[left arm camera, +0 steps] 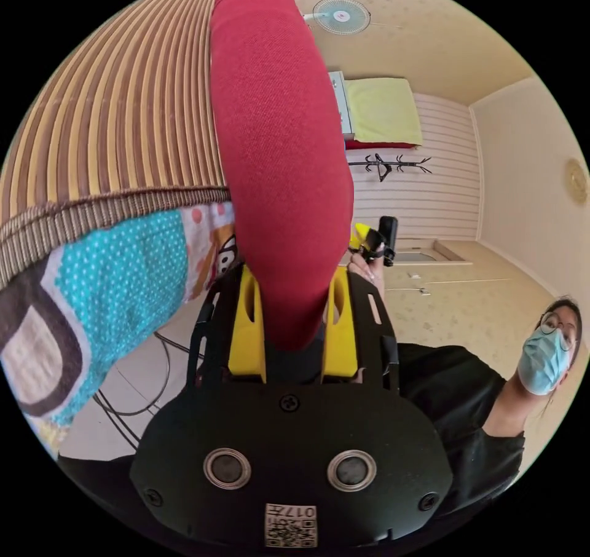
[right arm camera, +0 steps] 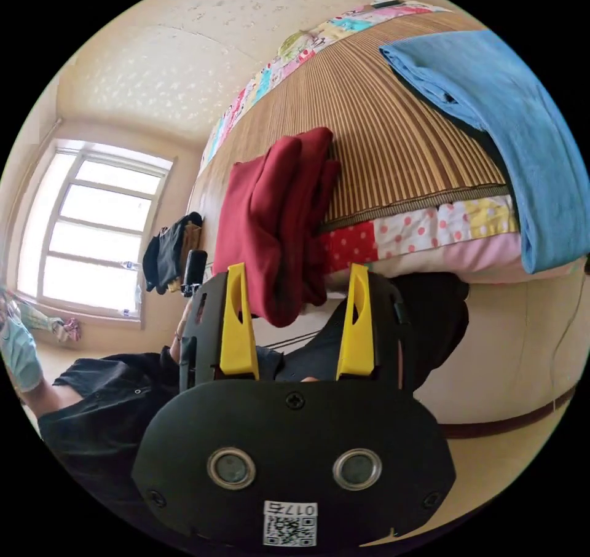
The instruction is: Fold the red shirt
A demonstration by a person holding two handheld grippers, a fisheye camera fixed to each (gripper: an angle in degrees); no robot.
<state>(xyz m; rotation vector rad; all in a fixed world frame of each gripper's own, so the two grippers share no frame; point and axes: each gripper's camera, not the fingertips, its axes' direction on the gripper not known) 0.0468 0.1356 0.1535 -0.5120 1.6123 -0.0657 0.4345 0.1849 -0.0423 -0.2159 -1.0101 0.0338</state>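
The red shirt (left arm camera: pixel 276 139) is folded into a long thick bundle that lies on the striped mat (left arm camera: pixel 110 108) of a bed and hangs over its edge. In the left gripper view, my left gripper (left arm camera: pixel 294 280) has its yellow jaws pressed on the hanging end of the bundle. The right gripper view shows the same red shirt (right arm camera: pixel 270 213) draped over the bed edge, its lower tip just in front of my right gripper (right arm camera: pixel 297 269). That gripper's jaws stand wide apart and touch nothing. The other gripper (left arm camera: pixel 378 240) appears small beyond the shirt, held in a hand.
A blue cloth (right arm camera: pixel 504 108) lies on the striped mat (right arm camera: pixel 393 145) and hangs over the bed's edge. A patchwork sheet (left arm camera: pixel 110 286) covers the bed side. A person in black (left arm camera: pixel 467 397) stands close by. Cables (left arm camera: pixel 141 397) run on the floor. A window (right arm camera: pixel 92 231) is behind.
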